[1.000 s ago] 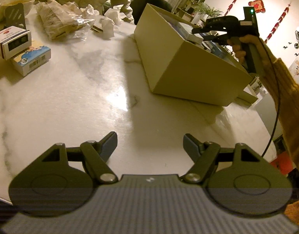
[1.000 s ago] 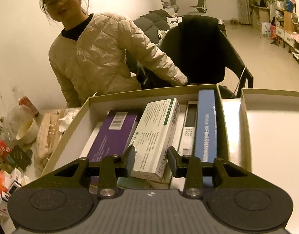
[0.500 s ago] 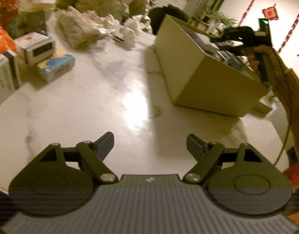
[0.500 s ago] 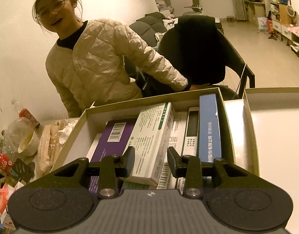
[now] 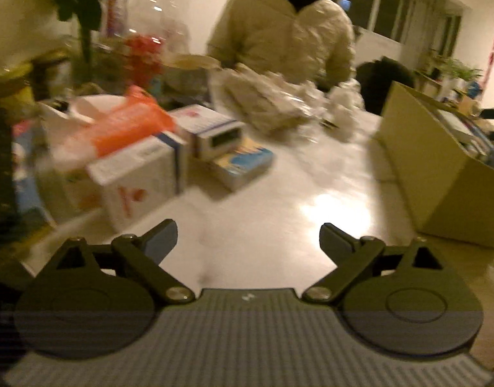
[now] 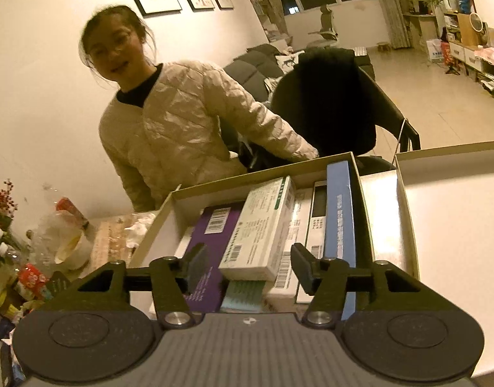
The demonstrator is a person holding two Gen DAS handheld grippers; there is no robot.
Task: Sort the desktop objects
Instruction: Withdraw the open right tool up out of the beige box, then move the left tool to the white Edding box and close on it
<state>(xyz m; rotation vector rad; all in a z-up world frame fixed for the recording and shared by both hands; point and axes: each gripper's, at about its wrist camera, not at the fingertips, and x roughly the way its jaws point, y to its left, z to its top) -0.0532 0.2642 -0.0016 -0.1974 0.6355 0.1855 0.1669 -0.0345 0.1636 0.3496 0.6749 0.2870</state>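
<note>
Marble tabletop (image 5: 279,225) carries loose cartons (image 5: 140,180) at ten o'clock of the left gripper (image 5: 248,242), just opened wide and empty, likely next to fetch one, while the right gripper (image 6: 248,266), jaws just parted, releases a white carton (image 6: 263,225) into the storage box (image 6: 156,225).

Purple box (image 6: 211,251), blue box (image 6: 340,225), orange packet (image 5: 127,129), tan carton (image 5: 440,174)

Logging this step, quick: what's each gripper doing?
Left gripper: open, empty, jaws just widened.
Right gripper: open, just released white-green box.
</note>
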